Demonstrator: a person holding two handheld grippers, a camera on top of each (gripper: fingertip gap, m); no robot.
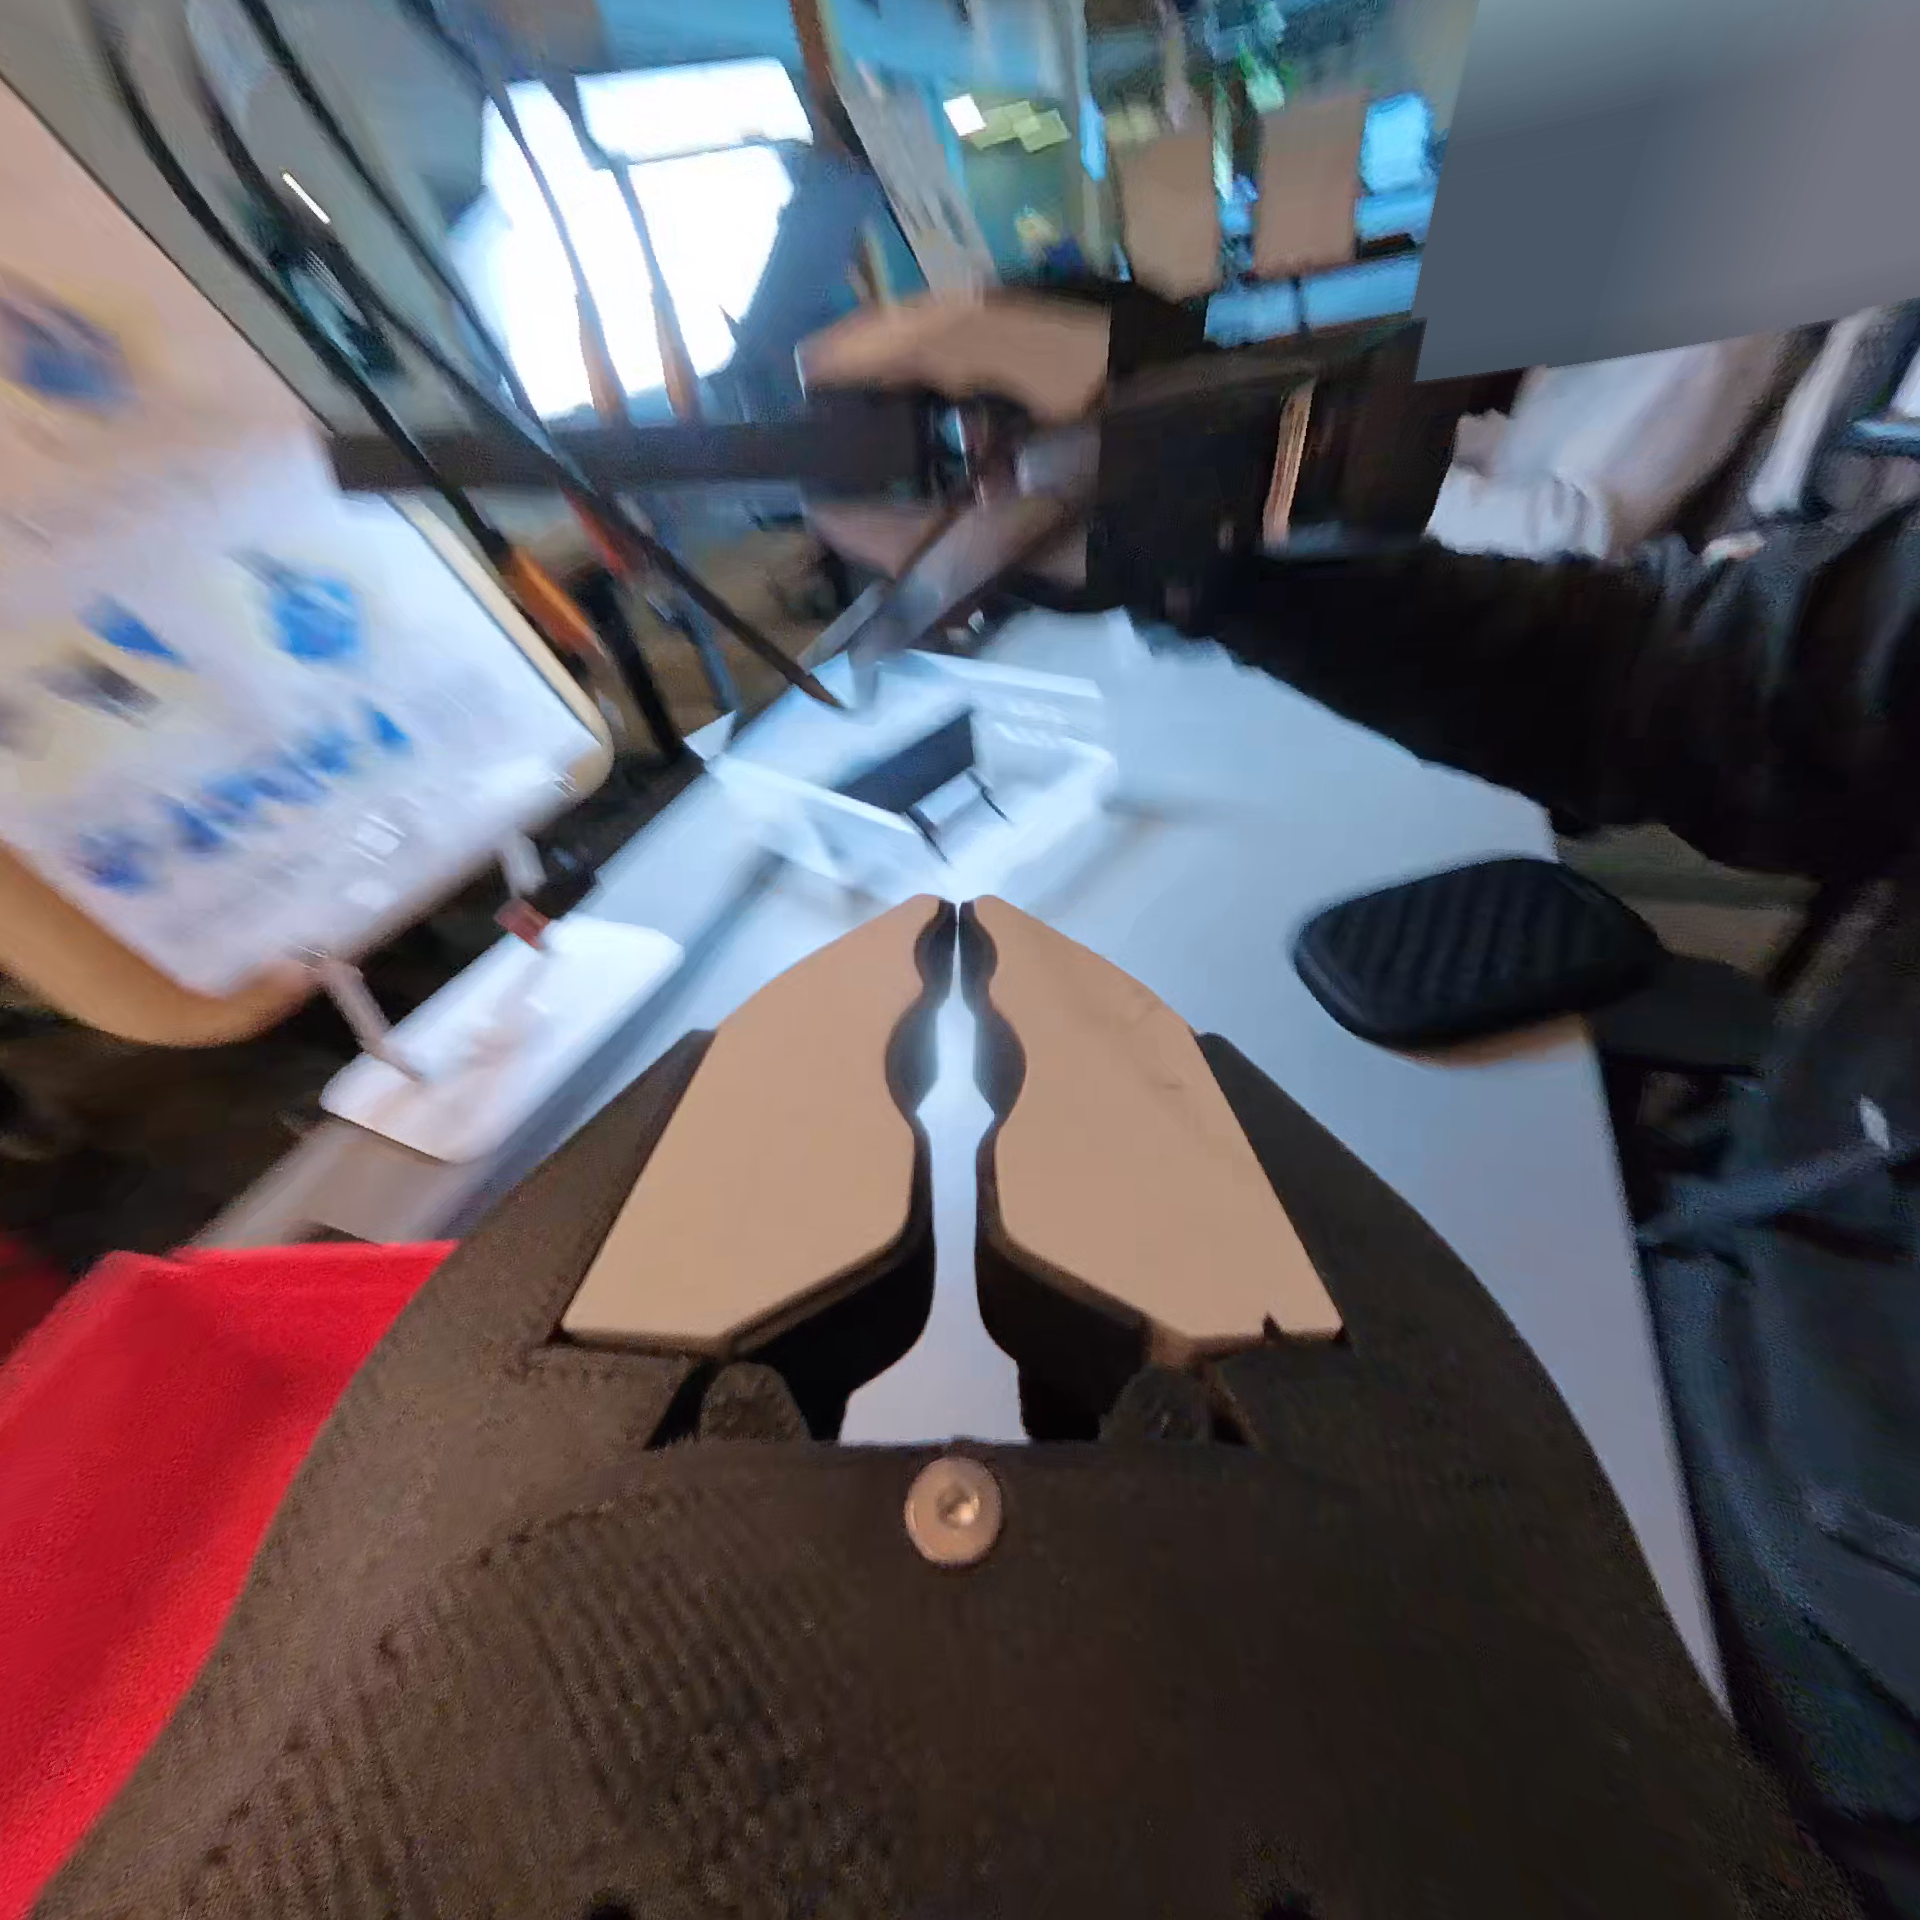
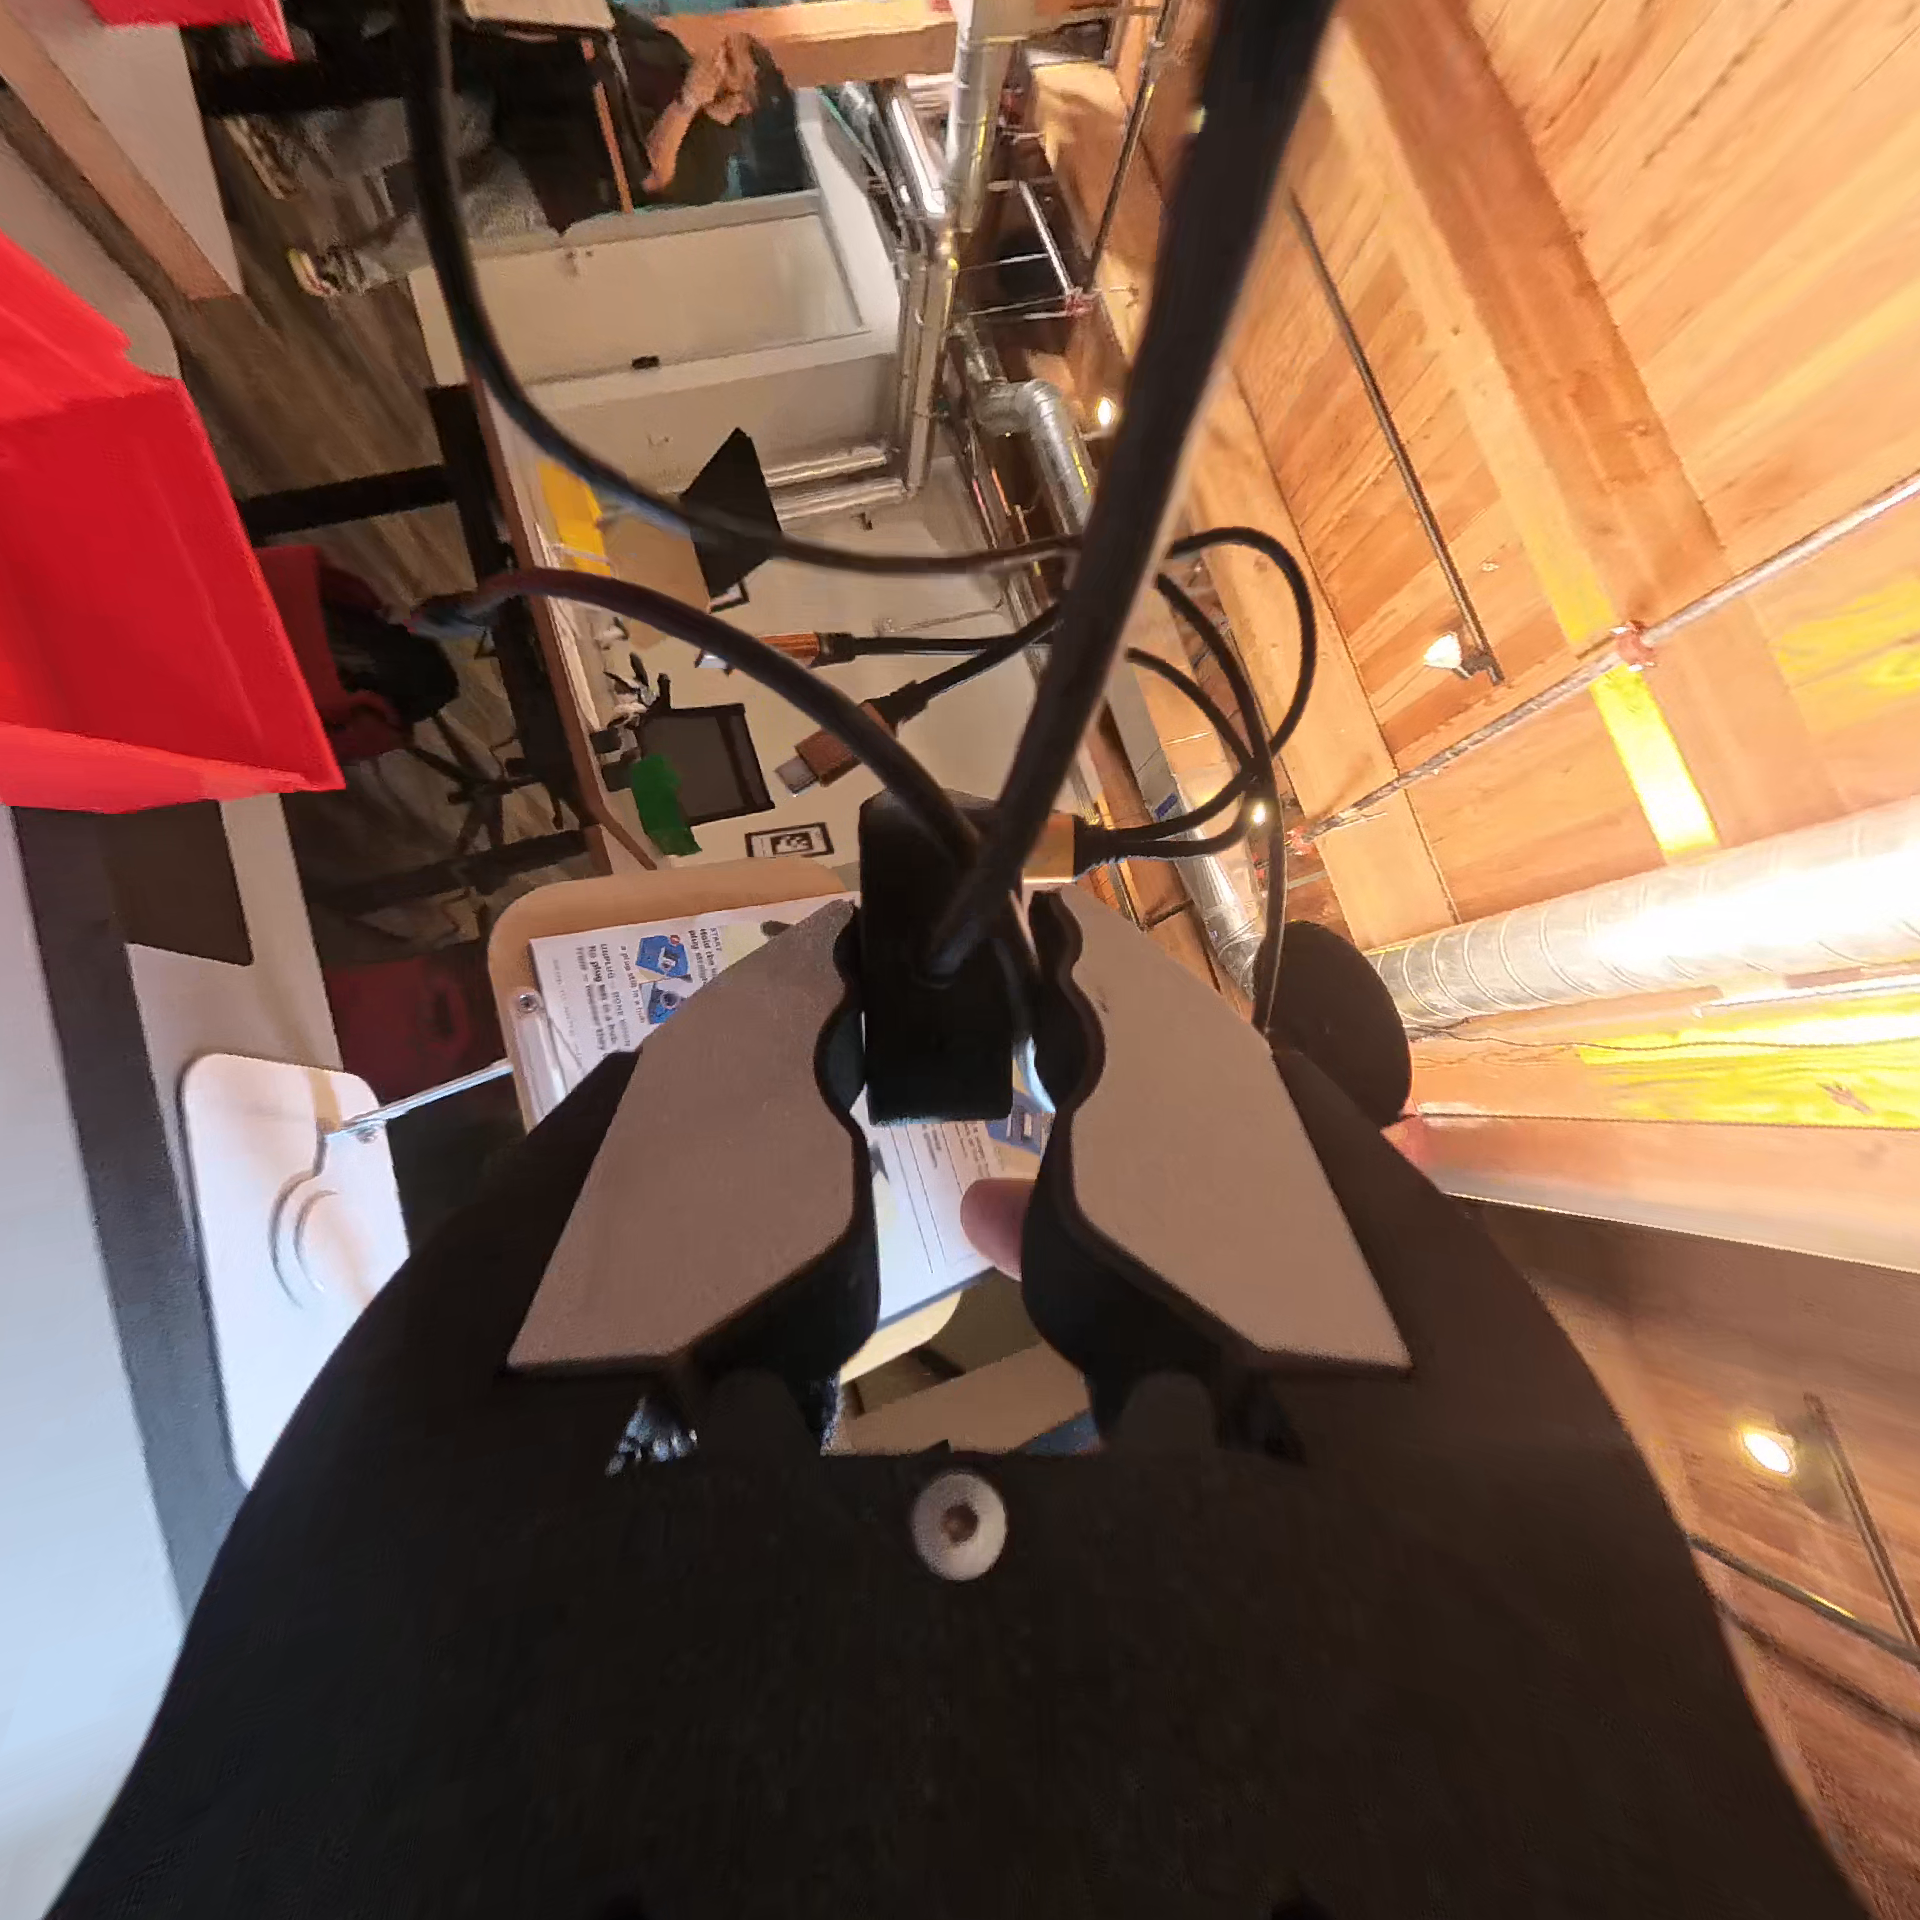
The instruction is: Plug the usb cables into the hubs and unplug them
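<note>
My right gripper [image 2: 940, 914] is shut on a black USB hub [image 2: 935, 1029] and holds it up in the air, tilted towards the ceiling. Several black cables [image 2: 1101, 436] run from the hub, and loose plugs with copper-coloured ends [image 2: 826, 756] dangle behind it. My left gripper [image 1: 957, 914] is shut and empty, low over the white table [image 1: 1299, 790]. In the left wrist view the right gripper [image 1: 883, 623] shows blurred farther off, held by a hand [image 1: 956, 353], with black cables [image 1: 582, 499] running up to the left. A black block [image 1: 914, 767] lies on white packaging beyond my left fingertips.
A board with a printed sheet [image 1: 260, 707] stands at the left; it also shows in the right wrist view [image 2: 623, 966]. A black chair armrest [image 1: 1475, 951] sits at the table's right edge. A red bin [image 2: 135, 582] is at the left. A person's dark sleeve [image 1: 1610, 665] reaches over the table. The left gripper's tips are roughly 20 cm from the right gripper's.
</note>
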